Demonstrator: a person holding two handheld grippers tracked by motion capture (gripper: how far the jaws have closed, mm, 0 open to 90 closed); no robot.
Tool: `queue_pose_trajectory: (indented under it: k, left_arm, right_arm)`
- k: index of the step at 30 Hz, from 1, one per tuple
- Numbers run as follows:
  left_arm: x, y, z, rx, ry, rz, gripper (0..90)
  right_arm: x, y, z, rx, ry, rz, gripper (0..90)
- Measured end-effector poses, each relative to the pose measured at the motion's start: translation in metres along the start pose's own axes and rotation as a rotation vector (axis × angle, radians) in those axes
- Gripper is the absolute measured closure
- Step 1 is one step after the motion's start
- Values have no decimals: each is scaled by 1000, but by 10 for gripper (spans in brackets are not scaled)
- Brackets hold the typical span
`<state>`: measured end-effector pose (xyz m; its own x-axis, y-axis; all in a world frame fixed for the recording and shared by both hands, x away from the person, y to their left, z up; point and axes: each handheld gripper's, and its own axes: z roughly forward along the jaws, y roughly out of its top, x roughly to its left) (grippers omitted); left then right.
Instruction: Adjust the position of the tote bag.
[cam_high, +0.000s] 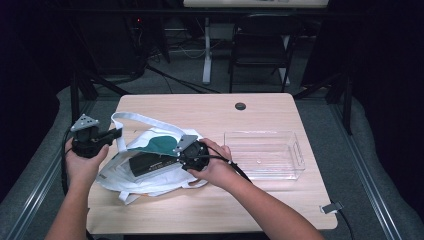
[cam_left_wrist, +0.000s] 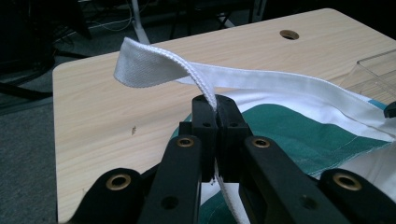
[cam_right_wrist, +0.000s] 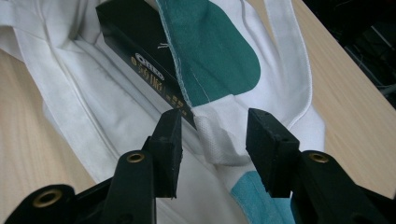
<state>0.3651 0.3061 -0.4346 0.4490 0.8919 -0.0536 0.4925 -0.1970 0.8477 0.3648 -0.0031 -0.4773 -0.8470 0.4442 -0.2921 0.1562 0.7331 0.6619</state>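
Note:
A white tote bag (cam_high: 155, 182) with green patches lies at the table's left front, its mouth open. A black box (cam_high: 150, 164) lies inside it, and its printed side (cam_right_wrist: 135, 42) shows in the right gripper view. My left gripper (cam_high: 116, 134) is shut on the bag's white handle (cam_left_wrist: 149, 67), which loops up from between the jaws (cam_left_wrist: 215, 105). My right gripper (cam_high: 182, 150) is at the bag's mouth. Its jaws (cam_right_wrist: 217, 135) stand open on either side of a fold of white strap at the rim (cam_right_wrist: 219, 135), with gaps on both sides.
A clear plastic bin (cam_high: 265, 155) stands at the right of the wooden table (cam_high: 200, 110), and its corner (cam_left_wrist: 378, 65) shows in the left gripper view. A cable hole (cam_high: 240, 106) sits near the far edge. A dark chair (cam_high: 260, 45) stands beyond the table.

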Motion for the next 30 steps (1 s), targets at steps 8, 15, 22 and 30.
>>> queue_pose_trajectory:
  k: [8, 15, 22, 30]
  left_arm:
    - [1, -1, 0, 3, -3, -2, 877]
    - [1, -3, 2, 14, -4, 4, 877]
    - [0, -4, 3, 29, -6, 16, 876]
    - [0, -6, 4, 51, -6, 24, 874]
  right_arm:
    - [6, -1, 6, 27, -24, -53, 649]
    - [5, -1, 4, 39, -24, -49, 776]
    - [4, 0, 3, 39, -15, -29, 816]
    - [-1, 3, -3, 27, -13, -9, 822]
